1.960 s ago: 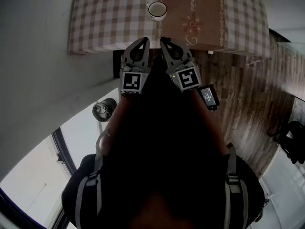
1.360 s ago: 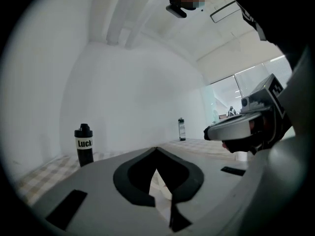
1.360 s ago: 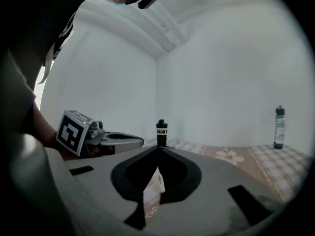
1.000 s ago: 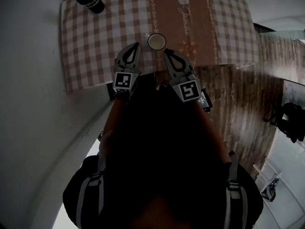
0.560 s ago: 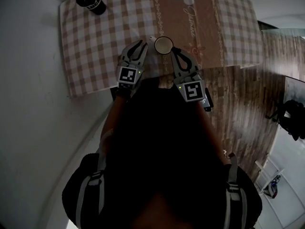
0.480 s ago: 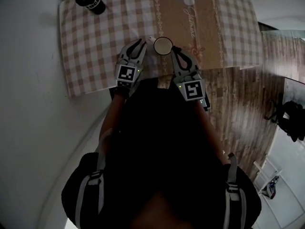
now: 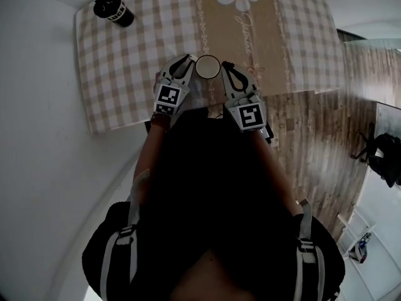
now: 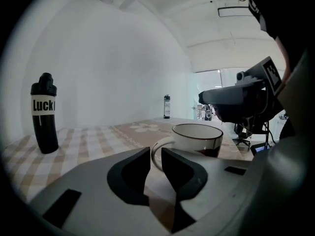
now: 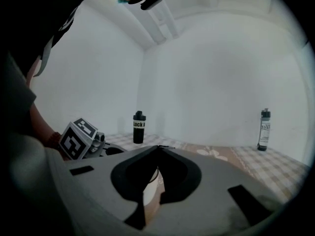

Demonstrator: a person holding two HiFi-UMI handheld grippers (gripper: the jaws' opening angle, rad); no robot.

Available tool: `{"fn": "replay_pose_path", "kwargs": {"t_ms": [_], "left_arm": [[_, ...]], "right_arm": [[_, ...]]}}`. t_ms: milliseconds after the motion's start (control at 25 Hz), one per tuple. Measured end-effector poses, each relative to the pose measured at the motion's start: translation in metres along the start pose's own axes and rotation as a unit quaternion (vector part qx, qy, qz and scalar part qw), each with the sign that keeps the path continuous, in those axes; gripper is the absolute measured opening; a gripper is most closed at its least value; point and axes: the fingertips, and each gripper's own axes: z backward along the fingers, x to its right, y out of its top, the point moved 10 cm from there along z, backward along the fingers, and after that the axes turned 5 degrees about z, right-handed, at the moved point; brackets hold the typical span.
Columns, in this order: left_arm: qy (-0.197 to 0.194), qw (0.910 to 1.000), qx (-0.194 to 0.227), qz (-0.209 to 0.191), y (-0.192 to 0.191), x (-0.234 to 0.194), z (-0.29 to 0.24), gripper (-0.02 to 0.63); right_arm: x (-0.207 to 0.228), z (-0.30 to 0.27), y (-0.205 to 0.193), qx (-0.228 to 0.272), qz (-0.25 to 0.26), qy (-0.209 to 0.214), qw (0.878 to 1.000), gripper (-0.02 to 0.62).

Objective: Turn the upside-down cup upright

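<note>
A white cup (image 7: 207, 66) with a dark rim stands mouth up near the front edge of the checked table (image 7: 125, 55). In the left gripper view the cup (image 8: 197, 139) is just beyond my left gripper (image 8: 156, 154). Its jaws are open with a narrow gap, and the cup's handle (image 8: 158, 151) sits right ahead of that gap. From above, the left gripper (image 7: 187, 59) flanks the cup's left side and my right gripper (image 7: 224, 65) its right side. The right gripper (image 9: 157, 149) is shut with nothing in it, its tips touching.
A black bottle (image 7: 111, 8) stands at the table's far left corner, the same bottle (image 8: 43, 114) showing left of the cup. A small bottle (image 9: 264, 129) stands far off on the right. White walls close the left side; a wooden floor (image 7: 313, 124) lies right of the table.
Both grippers moved forward and down over the table edge and now flank the cup. The left jaws went from shut to open. The right jaws stayed shut.
</note>
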Motion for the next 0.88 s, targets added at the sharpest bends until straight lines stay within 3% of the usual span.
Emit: {"fn": "replay_pose_path", "kwargs": {"t_ms": [200,440,480,600,640,800,880], "left_arm": [[-0.011,0.9999,-0.006,0.011,-0.003,-0.006,-0.011,0.051],[-0.011,0.9962,-0.015,0.085,0.000,-0.007,-0.007,0.043],[-0.012,0.9951,-0.012,0.097,0.001,-0.007,-0.007,0.043],[-0.016,0.9902,-0.002,0.139,0.007,-0.012,-0.003,0.044],[-0.015,0.9883,0.002,0.152,0.008,-0.014,0.000,0.044],[-0.021,0.9786,0.030,0.203,0.024,-0.024,0.016,0.044],[-0.034,0.9748,0.045,0.216,0.037,-0.025,0.024,0.044]], "right_arm": [[-0.007,0.004,-0.005,0.001,-0.003,-0.009,1.000,0.005],[-0.013,0.008,-0.012,-0.008,-0.007,0.011,1.000,0.006],[-0.015,0.008,-0.014,-0.011,-0.009,0.016,1.000,0.028],[-0.021,0.004,-0.022,-0.024,-0.025,0.053,0.998,0.251],[-0.024,0.003,-0.025,-0.025,-0.030,0.070,0.997,0.296],[-0.038,-0.004,-0.030,-0.035,-0.005,0.125,0.992,0.382],[-0.044,-0.012,-0.029,-0.040,0.012,0.135,0.990,0.388]]}}
